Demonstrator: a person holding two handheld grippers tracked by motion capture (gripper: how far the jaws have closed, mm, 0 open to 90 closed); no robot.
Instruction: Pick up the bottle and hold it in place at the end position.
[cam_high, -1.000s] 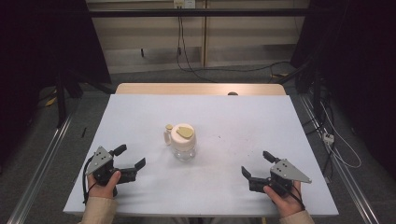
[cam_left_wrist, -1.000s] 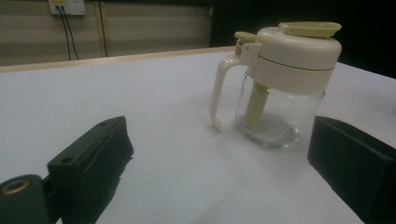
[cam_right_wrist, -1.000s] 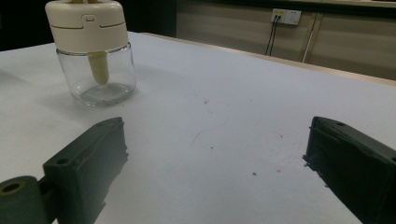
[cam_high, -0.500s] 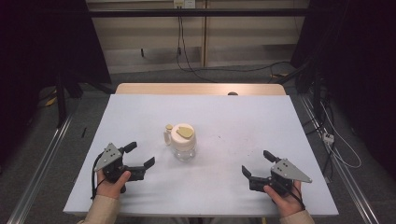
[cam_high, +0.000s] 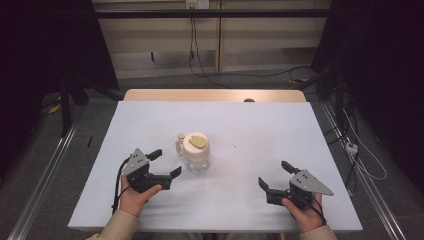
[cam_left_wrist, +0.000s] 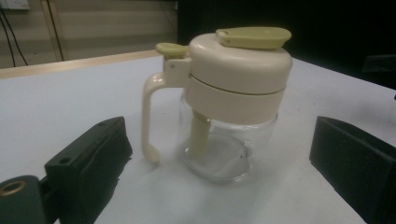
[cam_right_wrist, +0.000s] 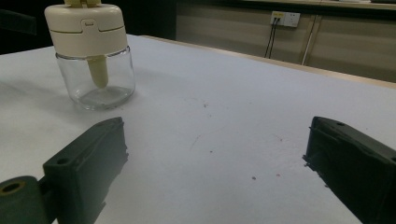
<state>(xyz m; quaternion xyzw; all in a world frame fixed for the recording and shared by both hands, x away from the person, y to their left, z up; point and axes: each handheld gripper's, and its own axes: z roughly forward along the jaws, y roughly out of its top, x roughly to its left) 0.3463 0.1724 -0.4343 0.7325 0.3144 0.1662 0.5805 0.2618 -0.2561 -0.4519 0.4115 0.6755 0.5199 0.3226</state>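
Observation:
A small glass jar with a cream lid, a cream handle and a green tab on top stands upright near the middle of the white table. My left gripper is open just to the jar's left, its jaws pointing at it. From the left gripper view the jar stands close ahead, between and beyond the two spread jaws, untouched. My right gripper rests open near the front right, apart from the jar. In the right gripper view the jar stands far off at upper left.
The table's wooden far edge borders a floor with cables. Metal rails run along both sides of the table. Small dark specks mark the tabletop between the right gripper and the jar.
My left gripper has moved right toward the jar, ending just beside it with its jaws still apart. The right gripper and the jar have stayed put.

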